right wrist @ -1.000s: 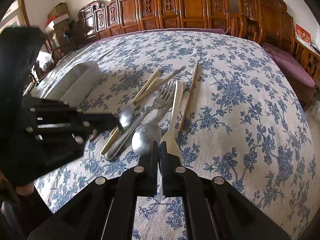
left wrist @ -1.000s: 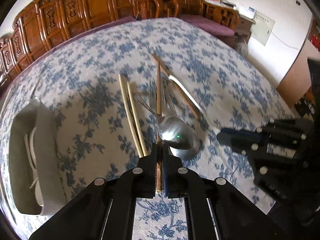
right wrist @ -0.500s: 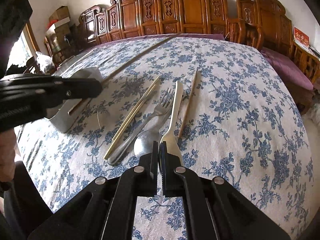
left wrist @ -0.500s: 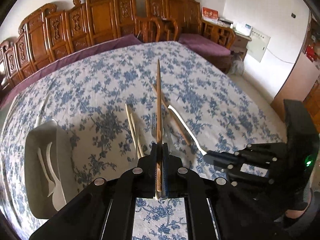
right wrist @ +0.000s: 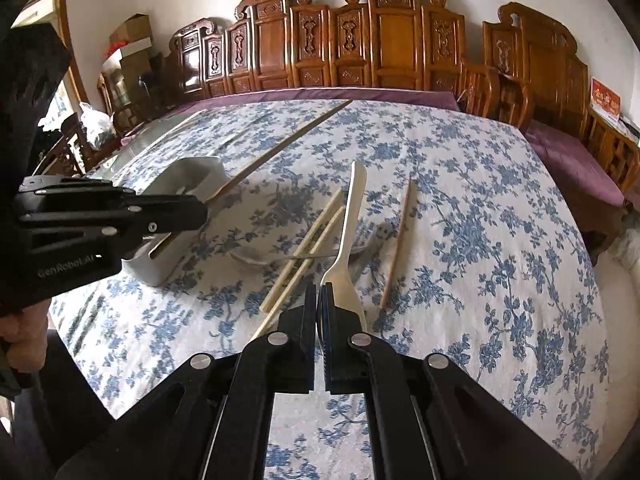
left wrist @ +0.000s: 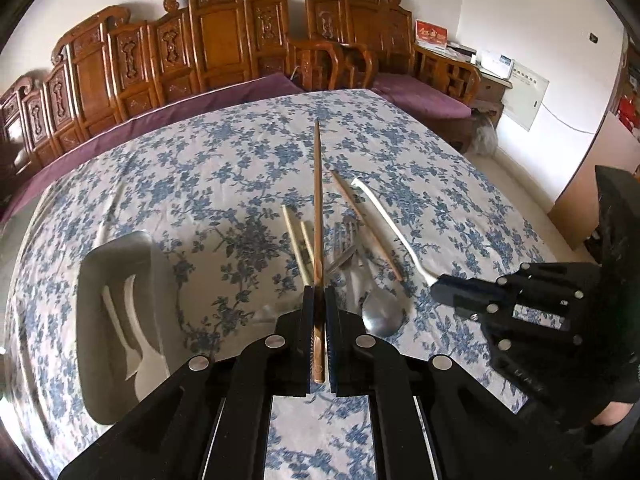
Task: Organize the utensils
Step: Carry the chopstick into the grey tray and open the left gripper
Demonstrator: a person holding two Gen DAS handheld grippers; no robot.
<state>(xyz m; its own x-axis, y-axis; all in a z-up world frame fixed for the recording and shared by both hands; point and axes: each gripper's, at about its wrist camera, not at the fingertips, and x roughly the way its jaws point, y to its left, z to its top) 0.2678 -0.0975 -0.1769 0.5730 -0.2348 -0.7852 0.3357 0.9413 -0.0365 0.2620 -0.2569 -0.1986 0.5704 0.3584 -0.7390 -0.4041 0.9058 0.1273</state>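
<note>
Two hand-held black grippers hovered above a table covered in a white cloth with a blue flower print [left wrist: 224,184]. The left gripper [left wrist: 319,344] had its jaws clenched on a dark brown wooden chopstick [left wrist: 317,208], gripping it near its thick end; the stick pointed away from the camera, lifted clear of the cloth. Seen from the right wrist camera, the same chopstick [right wrist: 280,148] slanted up from the left gripper [right wrist: 192,212] toward the far edge of the table.

The right gripper [right wrist: 319,320] had its jaws clamped on the tined end of a cream plastic fork [right wrist: 352,216], whose handle stretched away from the camera. From the left wrist camera, that fork [left wrist: 392,224] ran up and to the left out of the right gripper [left wrist: 440,292].

Lying loose on the cloth between the two grippers were a pair of pale chopsticks [left wrist: 294,240] side by side, a metal fork [left wrist: 346,236], a metal spoon [left wrist: 382,312] with its bowl nearest the camera, and a second brown chopstick [left wrist: 366,226]. The metal fork and spoon overlapped in a small heap; exactly how they crossed was hard to make out.

To the left stood a grey rectangular tray [left wrist: 90,320] holding two white plastic utensils [left wrist: 136,344], well apart from the heap. Carved wooden chairs [left wrist: 224,36] lined the wall behind the table. Part of a person's hand [right wrist: 22,332] showed at the left edge of the right wrist view.
</note>
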